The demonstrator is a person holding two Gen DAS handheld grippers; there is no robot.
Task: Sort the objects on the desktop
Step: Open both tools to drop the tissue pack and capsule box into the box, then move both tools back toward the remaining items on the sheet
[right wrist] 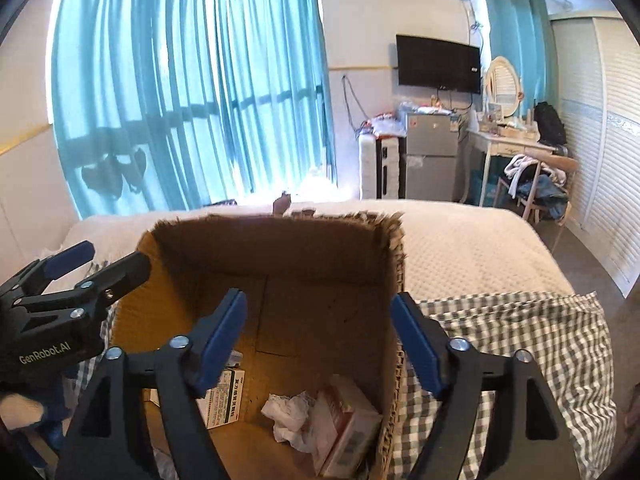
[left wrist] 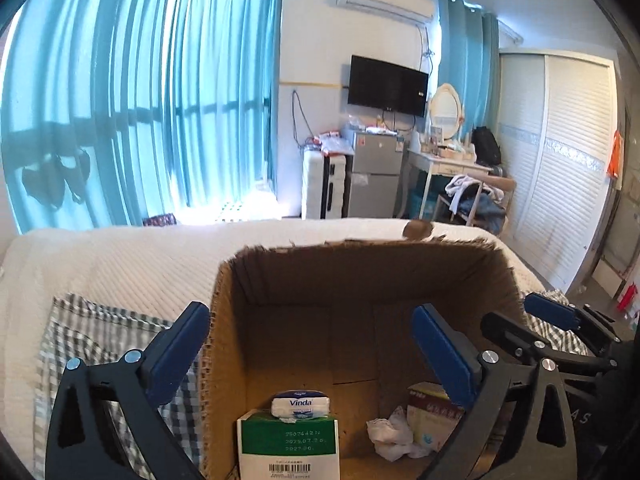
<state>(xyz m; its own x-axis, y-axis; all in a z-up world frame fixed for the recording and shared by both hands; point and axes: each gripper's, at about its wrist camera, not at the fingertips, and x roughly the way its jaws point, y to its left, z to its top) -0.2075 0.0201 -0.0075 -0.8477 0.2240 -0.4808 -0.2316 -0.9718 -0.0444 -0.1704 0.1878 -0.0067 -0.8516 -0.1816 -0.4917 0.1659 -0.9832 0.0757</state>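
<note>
Both grippers' jaws gape wide, empty, over the cardboard box (left wrist: 400,276) rim.

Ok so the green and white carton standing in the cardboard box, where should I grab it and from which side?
Grip the green and white carton across its two broad faces, near the top, coming straight down from above. It stands upright close to the cardboard box wall, so a sideways approach looks blocked. The Vinda tissue pack seems to rest on or just behind its top; lift that off first.

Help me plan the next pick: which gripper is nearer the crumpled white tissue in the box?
Right. The right gripper hangs almost above the crumpled tissue; the left gripper sits over the box's other side, above the green-and-white carton.
</note>
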